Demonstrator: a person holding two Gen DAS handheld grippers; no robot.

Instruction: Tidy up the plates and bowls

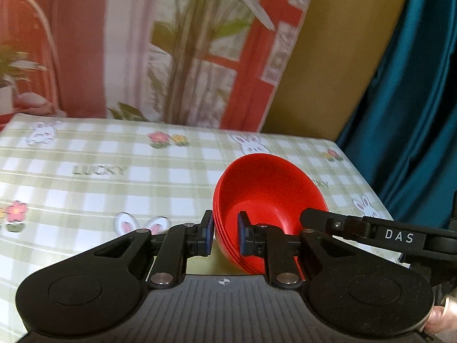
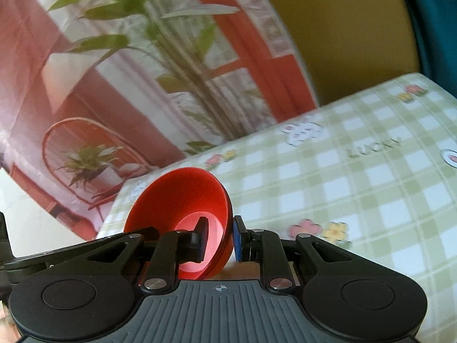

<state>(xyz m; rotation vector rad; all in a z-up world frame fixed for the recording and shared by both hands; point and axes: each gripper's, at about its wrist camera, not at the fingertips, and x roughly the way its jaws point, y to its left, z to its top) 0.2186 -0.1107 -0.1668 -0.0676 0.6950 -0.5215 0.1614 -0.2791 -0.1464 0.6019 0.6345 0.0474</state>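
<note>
Grippers first, nearest: left gripper [image 1: 225,235] pinching the wall of a stack of glossy red round plastic bowls [image 1: 268,200] at its 9 o'clock rim; right gripper [image 2: 219,238] clamping the same stack at 3 o'clock. Held from both sides, likely to keep the nested stack steady and tilted clear. Beyond, toward 12, green-checked bunny tablecloth [image 1: 114,171], then printed backdrop [image 1: 171,43].
</note>
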